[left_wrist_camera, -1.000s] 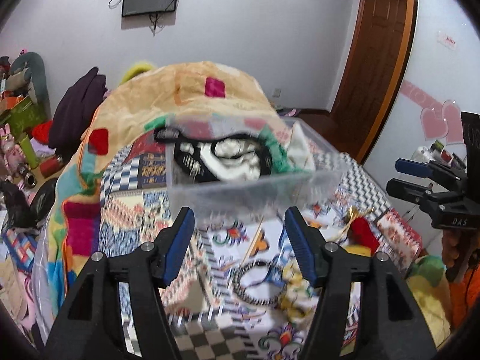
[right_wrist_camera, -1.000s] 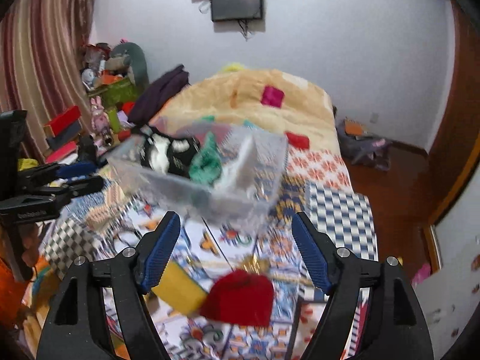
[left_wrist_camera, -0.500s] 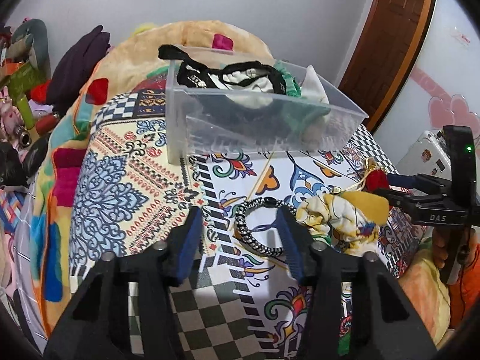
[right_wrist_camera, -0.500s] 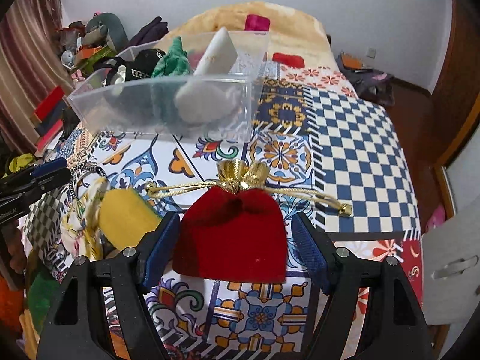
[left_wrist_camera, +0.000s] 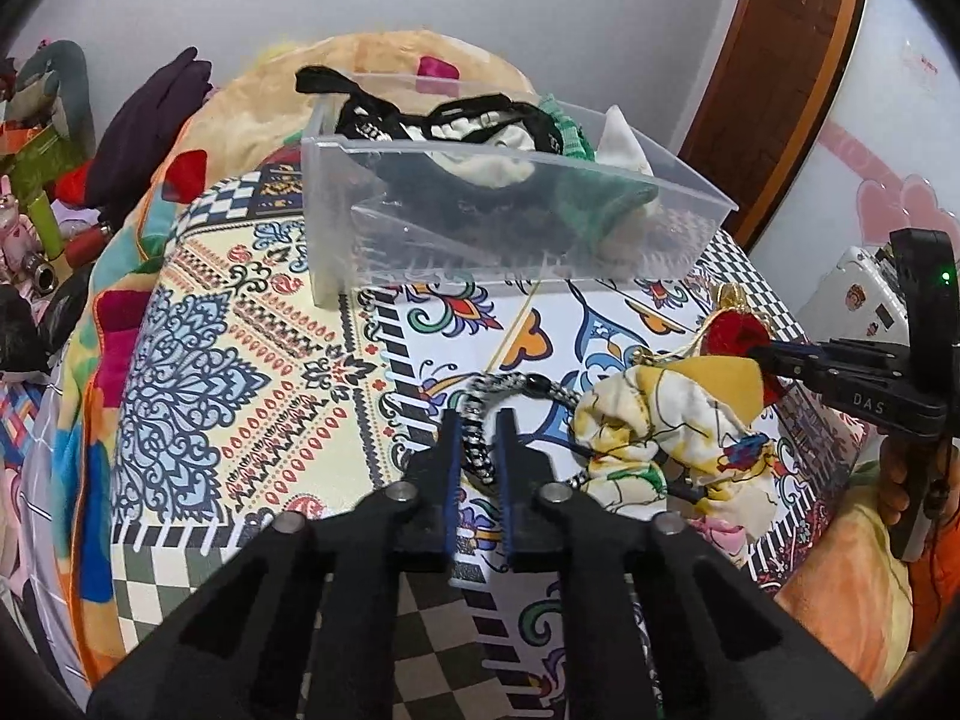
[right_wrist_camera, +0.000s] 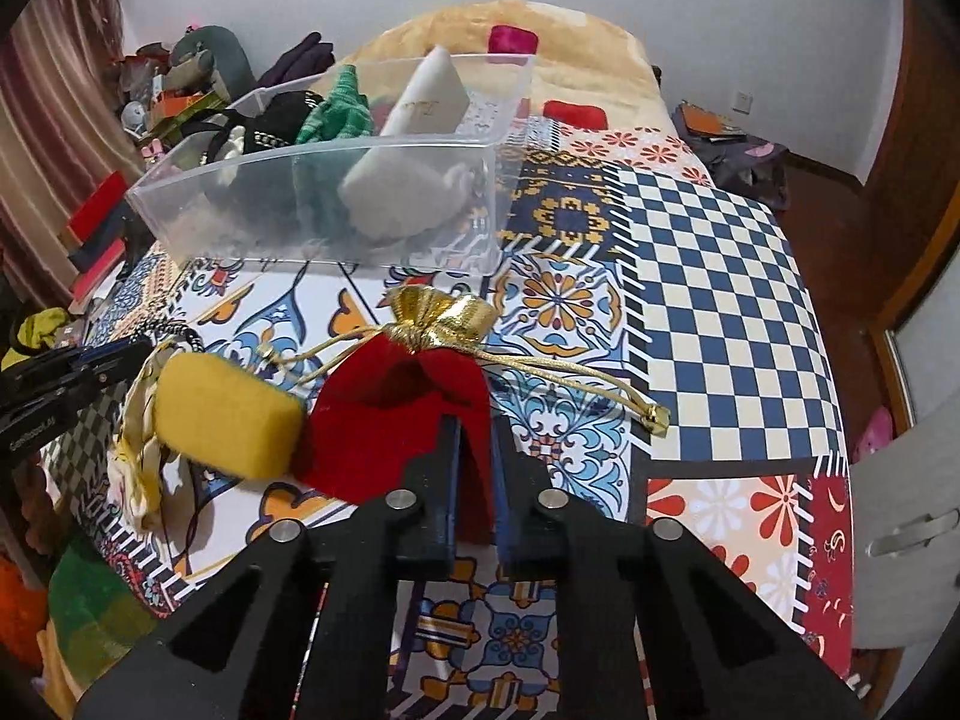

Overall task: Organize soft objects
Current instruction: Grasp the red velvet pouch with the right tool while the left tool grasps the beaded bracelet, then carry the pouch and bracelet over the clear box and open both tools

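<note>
Left wrist view: my left gripper [left_wrist_camera: 478, 420] has its jaws drawn nearly together on the black-and-white braided cord [left_wrist_camera: 480, 450], which loops away over the patterned bedspread [left_wrist_camera: 240, 372]. Just right of the cord lies a crumpled yellow-print cloth [left_wrist_camera: 654, 438], with a yellow sponge [left_wrist_camera: 720, 378] on top of it. Beyond these stands the clear plastic bin [left_wrist_camera: 480, 222], already holding a black-and-white garment [left_wrist_camera: 456, 132], a green knit piece [left_wrist_camera: 594, 204] and a white pouch [left_wrist_camera: 618, 138].

Right wrist view: my right gripper [right_wrist_camera: 477, 426] is pinched narrow on the near edge of the red velvet pouch [right_wrist_camera: 384, 408]; red fabric fills the gap between the blue pads [right_wrist_camera: 450, 480]. The pouch's gold drawstring top [right_wrist_camera: 441, 312] points toward the bin [right_wrist_camera: 336, 198], and the pouch touches the sponge [right_wrist_camera: 225, 414] on its left. I see the left gripper [right_wrist_camera: 90, 360] at the frame's left edge.
</note>
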